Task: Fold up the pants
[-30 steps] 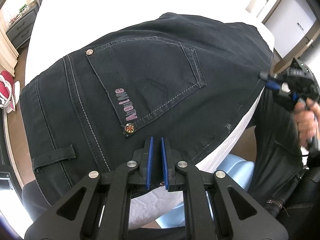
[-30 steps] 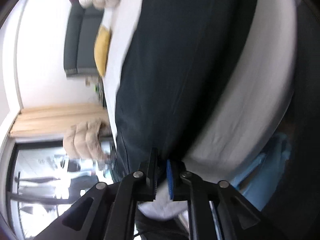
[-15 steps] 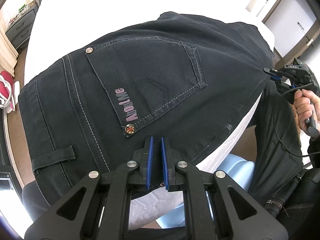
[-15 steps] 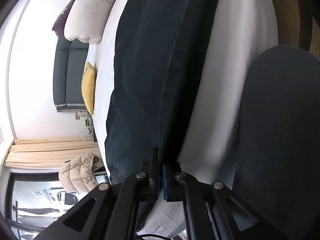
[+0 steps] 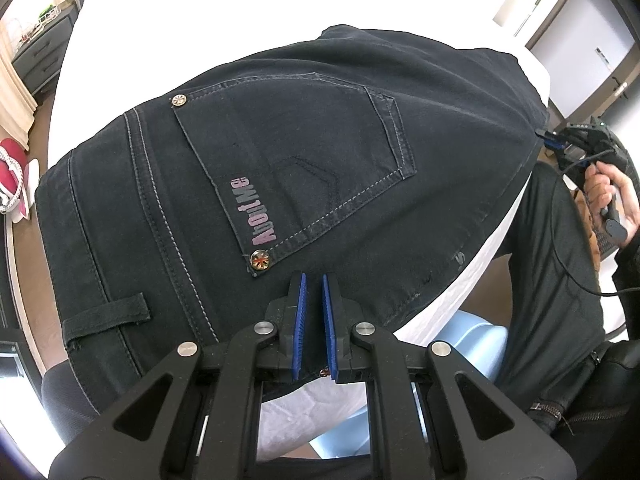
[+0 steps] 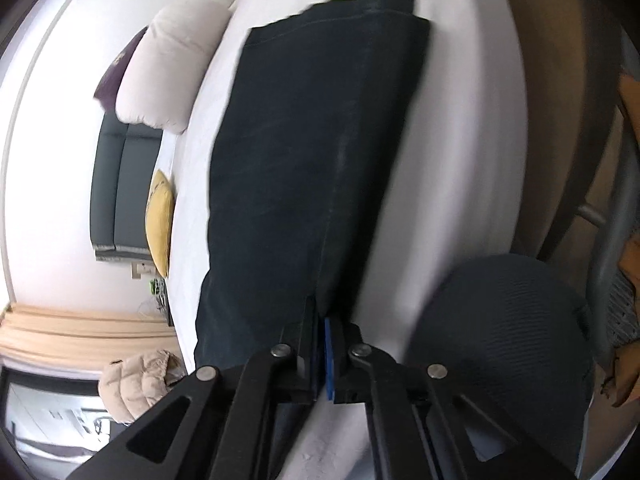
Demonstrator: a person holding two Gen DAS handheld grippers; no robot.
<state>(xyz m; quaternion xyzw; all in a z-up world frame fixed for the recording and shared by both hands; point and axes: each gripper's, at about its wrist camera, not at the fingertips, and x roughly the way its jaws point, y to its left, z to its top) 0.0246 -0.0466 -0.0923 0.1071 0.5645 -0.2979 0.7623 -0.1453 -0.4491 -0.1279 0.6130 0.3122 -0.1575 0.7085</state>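
Narrowly closed: left tool (image 5: 312,280), blue pads only a slit apart, nipping the near waistband edge of the jeans (image 5: 440,128) just below the lower pocket rivet (image 5: 259,260). Pointed steeply down at the fabric.

Fully closed as well: right tool (image 6: 320,316), pads pressed together on the jeans' side edge where the long seam runs in to the tips. Seen from the left wrist as a small black head touching the far right corner of the denim, gripped by a hand (image 5: 608,196).

Spread flat, back side up, across a white bed (image 5: 200,20), with the waist end close to the bed's near edge and partly over it. Laid as one long dark strip in the right wrist view, hem end far off near the top, straight edges on both sides.

Plenty of bare sheet beyond and to both sides of the denim. Tighter on the near side: a light blue object (image 5: 472,344) below the mattress edge, a dark mesh chair back (image 6: 500,340) just beside the right tool.

Counted: one pair of jeans, two tools, one back pocket (image 5: 296,160) with two rivets, one belt loop (image 5: 106,316), one white pillow (image 6: 168,64), one yellow cushion (image 6: 160,220), one red shoe (image 5: 12,168).
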